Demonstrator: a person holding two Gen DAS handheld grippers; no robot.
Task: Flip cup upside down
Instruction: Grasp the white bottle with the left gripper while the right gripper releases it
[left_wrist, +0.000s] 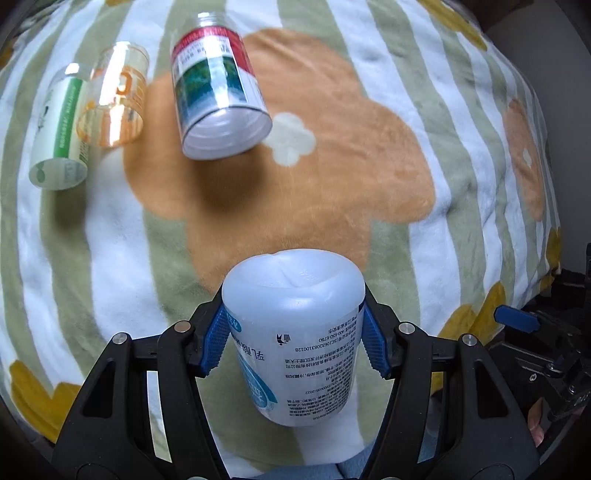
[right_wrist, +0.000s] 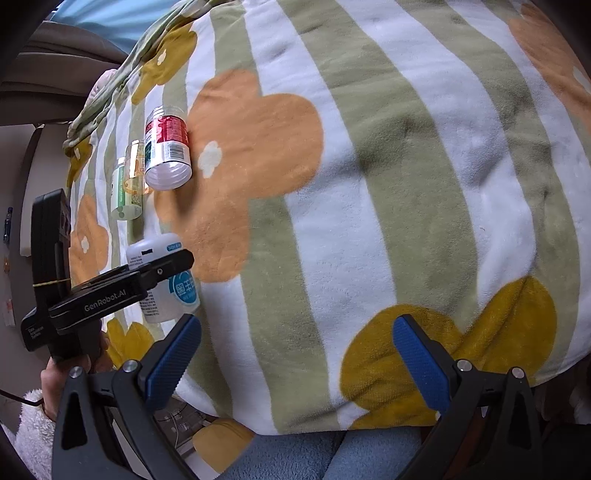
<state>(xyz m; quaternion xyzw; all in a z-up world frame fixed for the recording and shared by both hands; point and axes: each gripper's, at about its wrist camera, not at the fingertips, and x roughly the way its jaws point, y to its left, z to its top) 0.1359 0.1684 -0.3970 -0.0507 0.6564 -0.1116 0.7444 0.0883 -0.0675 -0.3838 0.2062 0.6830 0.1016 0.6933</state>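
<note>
A translucent white plastic cup (left_wrist: 295, 332) with blue and black print sits between the blue pads of my left gripper (left_wrist: 295, 339), which is shut on it; its closed base faces up and the print reads inverted. In the right wrist view the same cup (right_wrist: 162, 295) appears at the left, held by the left gripper over the blanket. My right gripper (right_wrist: 295, 362) is open over the blanket's near edge, holding nothing, well to the right of the cup.
Three other containers stand base-up on the striped flower blanket (left_wrist: 369, 166): a red-and-green labelled one (left_wrist: 218, 88), a clear orange one (left_wrist: 114, 99) and a green-and-white one (left_wrist: 59, 136). The blanket's edge drops off at the right. A hand (right_wrist: 55, 376) holds the left gripper's handle.
</note>
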